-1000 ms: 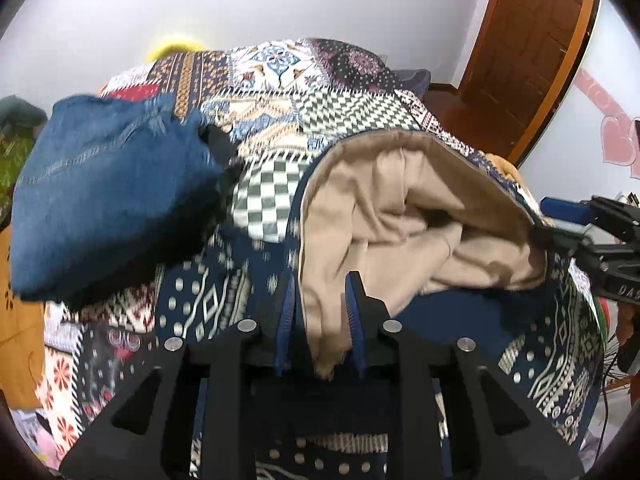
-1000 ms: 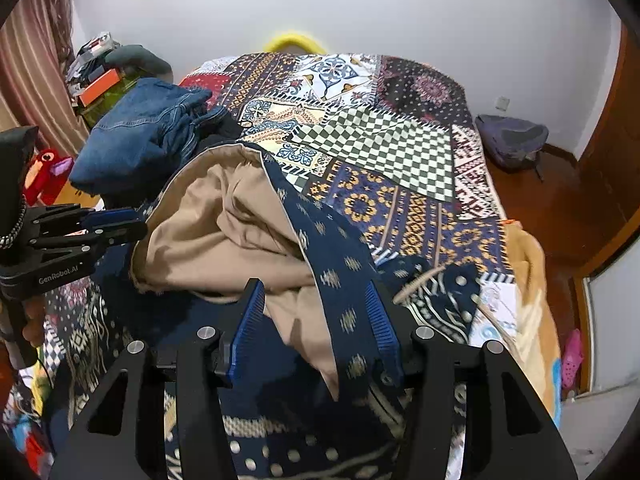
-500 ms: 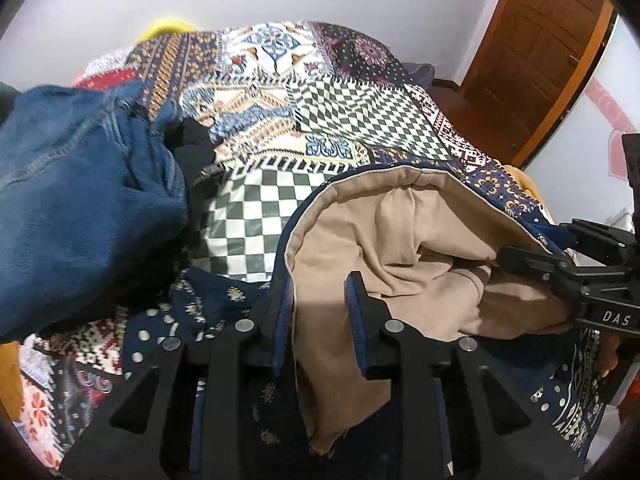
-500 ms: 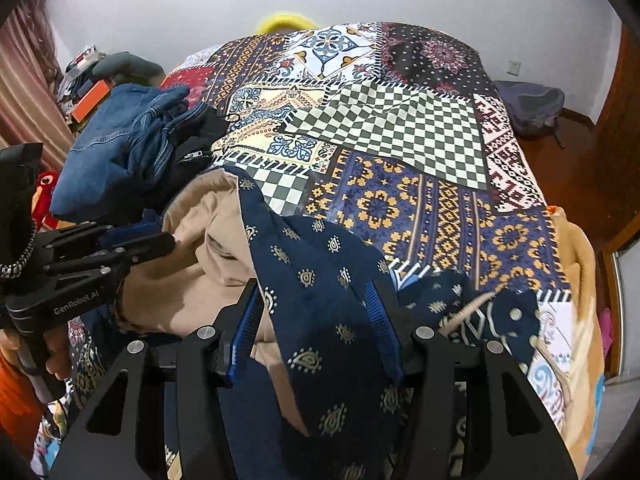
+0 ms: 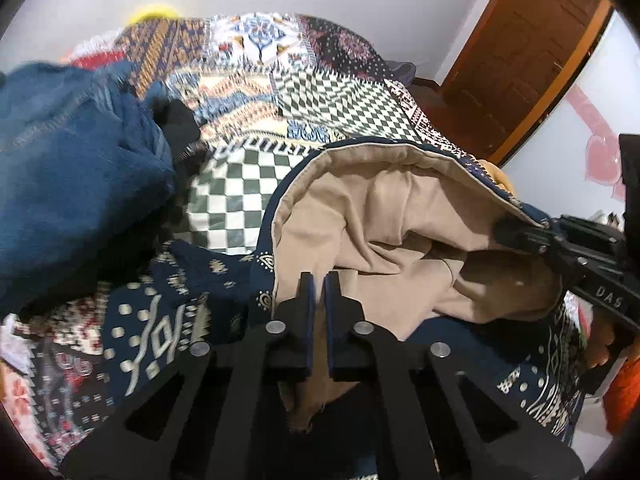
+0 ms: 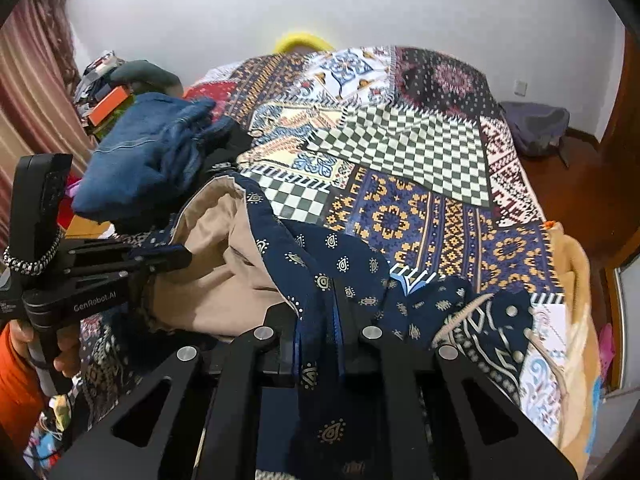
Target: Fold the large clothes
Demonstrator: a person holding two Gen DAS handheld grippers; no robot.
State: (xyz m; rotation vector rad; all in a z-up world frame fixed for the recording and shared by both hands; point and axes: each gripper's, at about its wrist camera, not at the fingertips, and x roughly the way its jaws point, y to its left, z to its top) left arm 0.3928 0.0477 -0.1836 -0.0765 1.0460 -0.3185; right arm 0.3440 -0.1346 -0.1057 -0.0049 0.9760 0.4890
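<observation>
A large navy patterned garment with a tan lining point(image 5: 384, 216) lies bunched on the bed; it also shows in the right wrist view point(image 6: 320, 256). My left gripper point(image 5: 319, 280) is shut on the tan lining edge of the garment. It appears in the right wrist view point(image 6: 176, 258) at the left, holding the cloth. My right gripper point(image 6: 318, 312) is shut on the navy patterned edge. It appears in the left wrist view point(image 5: 504, 228) at the right, gripping the garment's rim. The cloth hangs slack between the two grippers.
A pile of blue jeans point(image 5: 72, 168) sits on the bed's left side, also in the right wrist view point(image 6: 148, 152). The patchwork bedspread point(image 6: 420, 148) stretches beyond. A wooden door point(image 5: 520, 52) stands at the right. Clutter point(image 6: 108, 96) lies by the curtain.
Both grippers have closed on the garment's edges; a second ago their fingers stood open around the cloth. The garment has been drawn slightly toward me.
</observation>
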